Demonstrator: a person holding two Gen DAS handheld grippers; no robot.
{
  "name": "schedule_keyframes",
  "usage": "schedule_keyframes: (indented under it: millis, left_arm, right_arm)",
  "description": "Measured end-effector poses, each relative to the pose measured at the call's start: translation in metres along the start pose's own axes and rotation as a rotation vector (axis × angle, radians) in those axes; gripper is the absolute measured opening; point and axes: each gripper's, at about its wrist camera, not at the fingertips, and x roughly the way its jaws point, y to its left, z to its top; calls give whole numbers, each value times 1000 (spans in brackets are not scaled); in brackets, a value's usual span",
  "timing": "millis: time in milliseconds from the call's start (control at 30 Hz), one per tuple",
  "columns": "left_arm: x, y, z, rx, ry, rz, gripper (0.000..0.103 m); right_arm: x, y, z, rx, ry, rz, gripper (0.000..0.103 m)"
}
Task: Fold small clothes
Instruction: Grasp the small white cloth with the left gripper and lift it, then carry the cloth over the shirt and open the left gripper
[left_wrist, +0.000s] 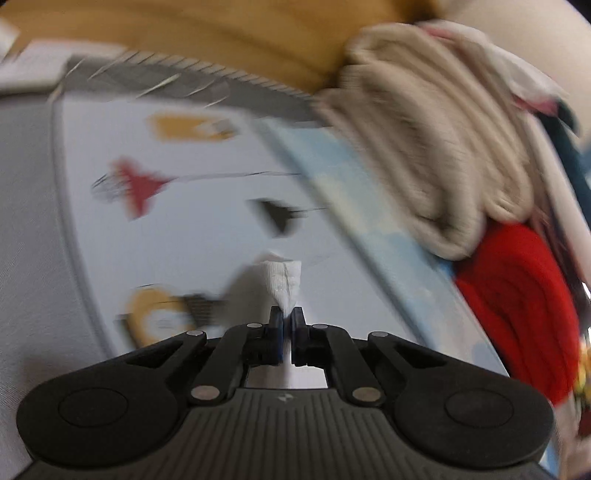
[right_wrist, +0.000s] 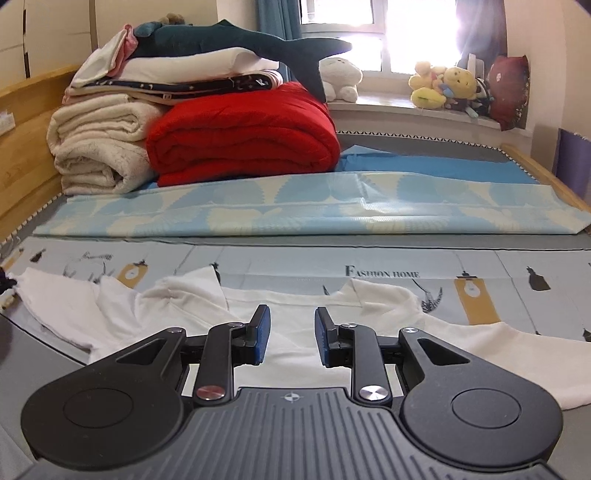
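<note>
Bedding (right_wrist: 295, 206) in blue and cream spans the far half of the mattress, with a red quilt (right_wrist: 243, 140) and a stack of cream blankets (right_wrist: 96, 147) piled at its head; nearer the camera a printed sheet (right_wrist: 369, 266) carries the task's item. White garment (right_wrist: 288, 354), a small top, lies mostly flat on that sheet, its left portion rumpled into loose folds (right_wrist: 74, 310) and its right edge running out toward the mattress border. Right gripper (right_wrist: 291, 339) hovers over the garment's middle with jaws apart and nothing between them. Left gripper (left_wrist: 287, 321) has its jaws pressed together on a small bunched tip of white cloth (left_wrist: 284, 280), seen in a heavily blurred view above the printed sheet. Principal risk: the pinch takes only a narrow corner, so the fabric could slip free as the fold is drawn across. Secondary risk: the unpinned body may drag and bunch, since the right gripper presses nothing down. Minor risk: the existing wrinkles on the left could be folded in, leaving an uneven result.
</note>
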Motion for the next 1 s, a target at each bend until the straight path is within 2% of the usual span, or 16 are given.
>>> schedule_keyframes:
  millis: [100,167,300,400,567,700,833,933,1000]
  left_arm:
    - [-41,-62,-6,171,-1,-42,3]
    - [-76,-95,-15,242,-16,-90,3]
    - [-149,-146,-57,291,11,-258,3]
    - [-180,-167,-104,276,64,-366,3]
    - [-185,-216,-183,450,193,-396,3]
    - [-179,-248,-241,561,294,-438,3]
    - [-181,-279,-301,648,336,-474,3]
    - [-191,-295,-344,703,406,-594,3]
    - [-192,-304,-363,741,500,-667,5]
  right_arm:
    - [0,3,6,6,-22,9,30]
    - [-1,3,11,20,-31,19,30]
    - [-7,-2,19,67,-58,43,30]
    - [-14,-11,23,124,-68,52,30]
    - [-23,-30,17,207,-21,-18,31]
    - [-29,-50,3,265,28,-10,31]
    - [-26,-62,-13,270,94,-60,31]
    - [-17,-69,-22,315,145,-70,31]
    - [-9,-71,-28,326,166,-77,31]
